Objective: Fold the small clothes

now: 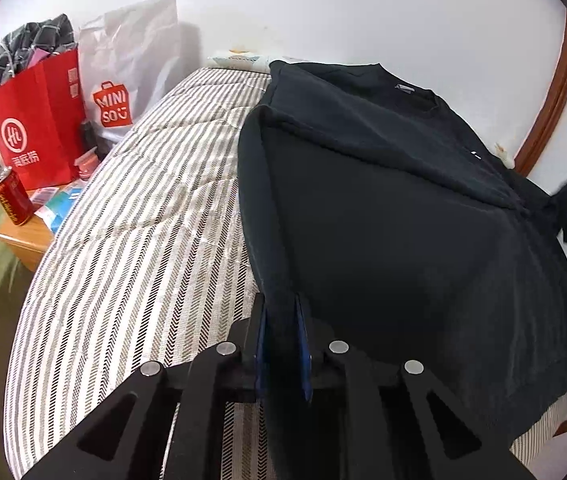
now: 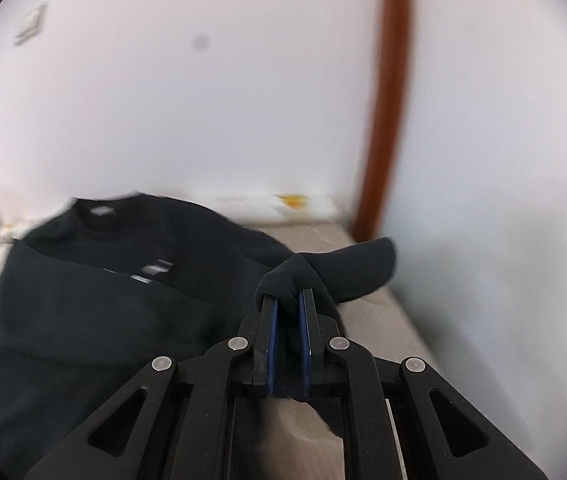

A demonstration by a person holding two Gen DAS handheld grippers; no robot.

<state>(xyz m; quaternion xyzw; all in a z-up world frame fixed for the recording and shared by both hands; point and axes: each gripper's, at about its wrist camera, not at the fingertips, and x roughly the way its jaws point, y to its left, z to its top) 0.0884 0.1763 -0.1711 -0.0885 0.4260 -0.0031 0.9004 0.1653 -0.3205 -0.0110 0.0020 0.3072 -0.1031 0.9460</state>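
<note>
**Both grippers clamped on a black sweatshirt**

Striped bedding (image 1: 131, 240) covers the bed beneath a black sweatshirt (image 1: 403, 208), which lies spread flat against a white wall (image 1: 323, 8), collar toward the far end. Its left sleeve is folded in across the chest. The left gripper (image 1: 281, 320) has its jaws nearly closed, pinching the near left edge of the garment between blue pads. The right gripper (image 2: 288, 304) is likewise closed tight on the right sleeve (image 2: 347, 268), whose cuff end stands lifted off the bed. Beside the bed, a wooden nightstand (image 1: 23, 244) holds a red paper bag (image 1: 39, 128), a white Miniso bag (image 1: 123, 80) and a red can (image 1: 11, 196).
</note>
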